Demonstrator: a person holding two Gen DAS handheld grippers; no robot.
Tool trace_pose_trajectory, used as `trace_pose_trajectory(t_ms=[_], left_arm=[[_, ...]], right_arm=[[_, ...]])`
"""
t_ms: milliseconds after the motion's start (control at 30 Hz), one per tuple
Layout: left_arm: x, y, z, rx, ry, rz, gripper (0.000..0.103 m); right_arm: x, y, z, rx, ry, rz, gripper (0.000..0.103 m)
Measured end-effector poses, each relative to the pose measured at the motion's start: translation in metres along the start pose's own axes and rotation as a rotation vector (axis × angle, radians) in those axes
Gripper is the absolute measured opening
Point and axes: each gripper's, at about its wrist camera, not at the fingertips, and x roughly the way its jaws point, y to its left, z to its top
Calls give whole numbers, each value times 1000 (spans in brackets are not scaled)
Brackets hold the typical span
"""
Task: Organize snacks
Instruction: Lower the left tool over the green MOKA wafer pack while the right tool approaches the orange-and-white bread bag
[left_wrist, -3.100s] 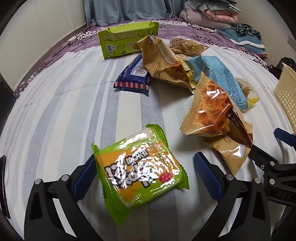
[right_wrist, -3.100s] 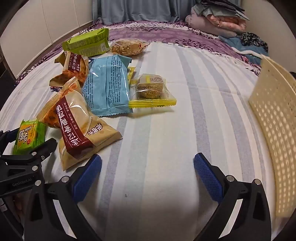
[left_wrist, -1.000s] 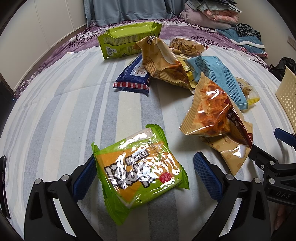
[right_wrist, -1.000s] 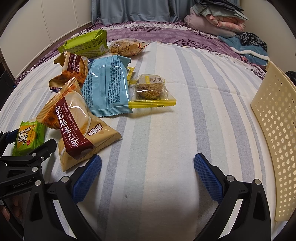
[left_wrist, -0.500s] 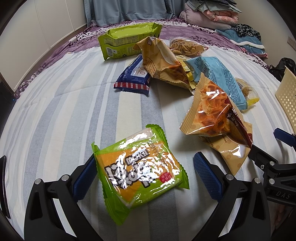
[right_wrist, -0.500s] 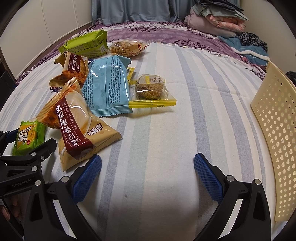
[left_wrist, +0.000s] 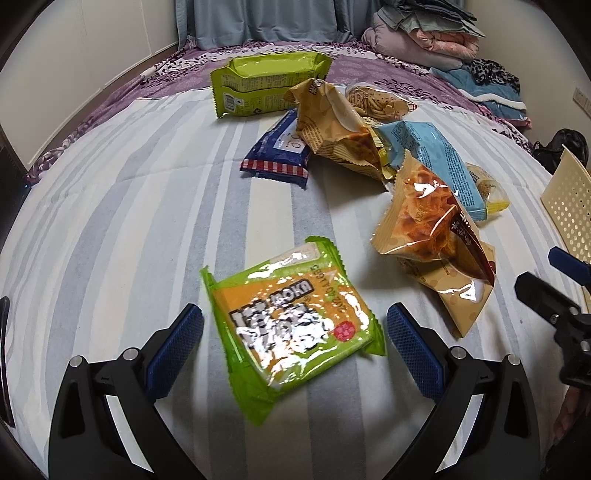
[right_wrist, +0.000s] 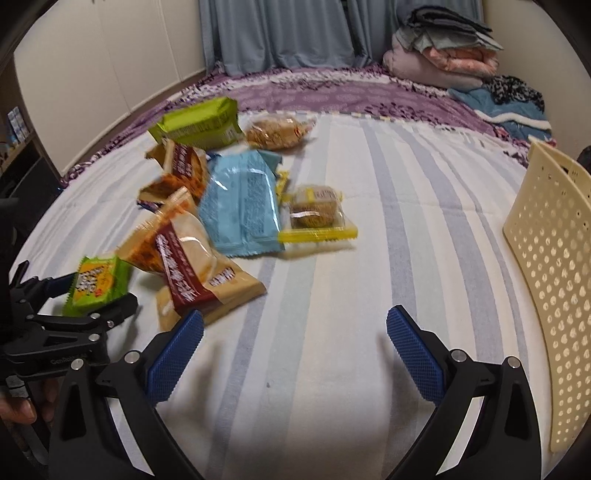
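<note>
The left gripper is held wide apart, its blue pads flanking the green-and-orange snack packet without visibly touching it; the packet lies flat on the striped bedspread. The right gripper is likewise spread and empty, over bare bedspread. The cream perforated basket stands at the bedspread's right edge, well apart from the packet, and is judged to be the destination.

The remaining snacks are heaped beyond the packet: a tan-and-maroon crisp bag is near its far right corner, a light blue pack behind that, a navy packet and a lime-green pack farther back, and a clear-wrapped cake with a yellow edge beside the blue pack.

The step in hand is judged to be the grasp of the green-and-orange packet. The pads should be lowered until they bracket the packet's thick middle, not its crimped edges, which would likely fold and slip. The closing should be gentle, since the glossy film is slippery and the contents are probably brittle. The bedspread should not be pinched along with the wrapper.
</note>
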Motion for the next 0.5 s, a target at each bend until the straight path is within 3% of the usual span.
trace_pose_trajectory(t_ms=[500], left_arm=[[-21,19,7,-29,-47,3,101]], right_arm=[[-9,14,10,-44,-77,112,98]])
